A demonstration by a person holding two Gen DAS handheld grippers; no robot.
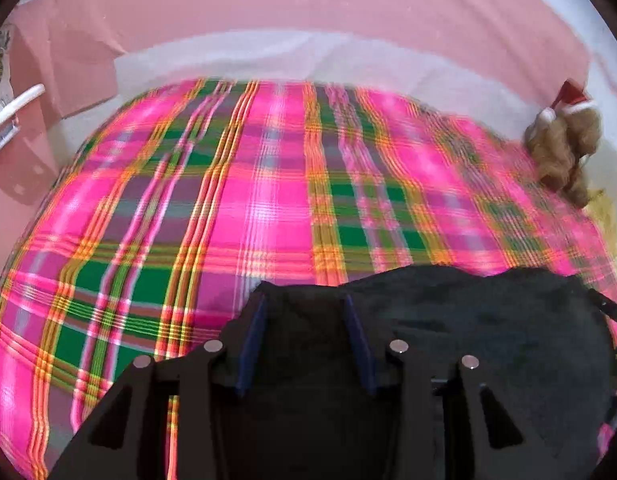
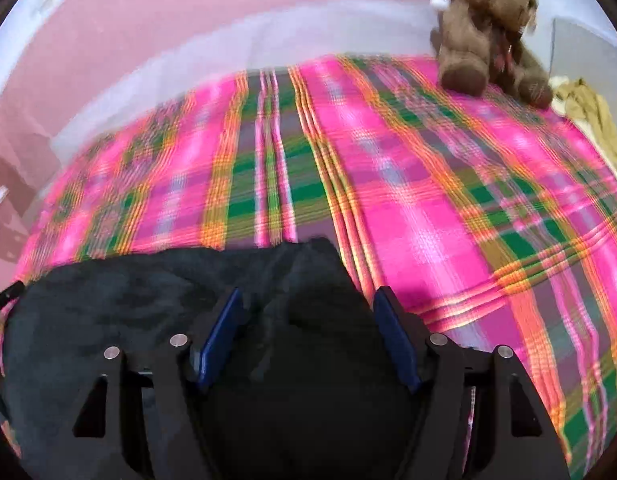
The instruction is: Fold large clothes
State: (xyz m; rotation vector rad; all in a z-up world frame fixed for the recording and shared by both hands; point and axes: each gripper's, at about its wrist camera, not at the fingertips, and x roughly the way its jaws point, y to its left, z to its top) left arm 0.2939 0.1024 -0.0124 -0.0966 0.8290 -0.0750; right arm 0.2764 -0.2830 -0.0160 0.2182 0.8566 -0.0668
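Note:
A black garment [image 1: 488, 320] lies on a pink, green and orange plaid bedspread [image 1: 248, 208]. It also shows in the right wrist view [image 2: 128, 292]. My left gripper [image 1: 304, 304] has its blue-padded jaws apart, with the garment's left edge bunched between them. My right gripper [image 2: 308, 300] also has its jaws apart, with a fold of the garment's right edge lying between them. The cloth stretches between the two grippers. Both views are blurred by motion.
A brown plush toy [image 2: 488, 32] in a red Santa hat sits at the bedspread's [image 2: 448, 208] far right edge, also in the left wrist view [image 1: 564, 148]. Beige cloth [image 2: 596, 120] lies beside it. A pink wall [image 1: 308, 0] is behind the bed.

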